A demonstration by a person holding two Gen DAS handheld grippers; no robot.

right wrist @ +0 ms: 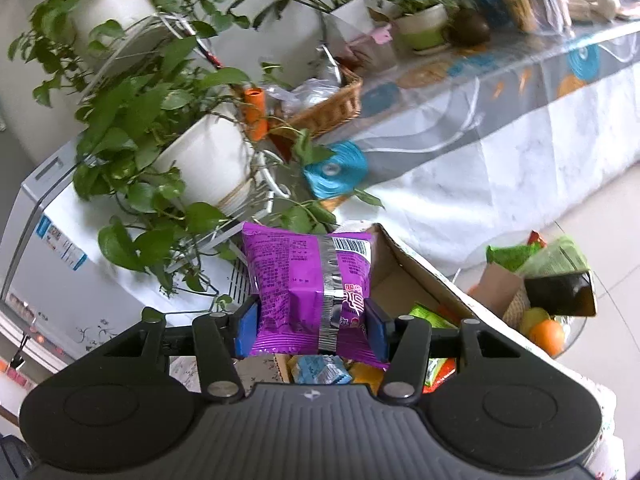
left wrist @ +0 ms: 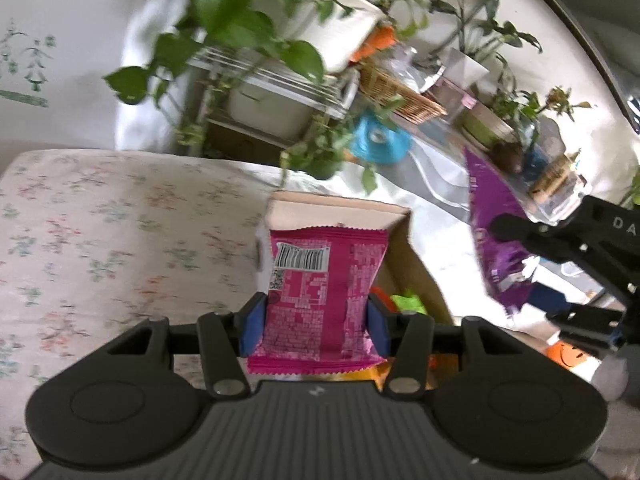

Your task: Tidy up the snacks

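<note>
Pink foil snack packet [left wrist: 320, 292] and purple foil snack packet [right wrist: 310, 296], each clamped low between its jaws, could slip out above the open cardboard box [right wrist: 416, 276] beneath

Both wrist views close, angled down over cardboard box [left wrist: 400, 240]; shared: box, plants [right wrist: 152, 120].

Pink packet [left wrist: 320, 296], purple packet [right wrist: 312, 296], upright.

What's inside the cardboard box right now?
The cardboard box holds green, blue and orange snack packets; the held purple packet covers the rest.
</note>
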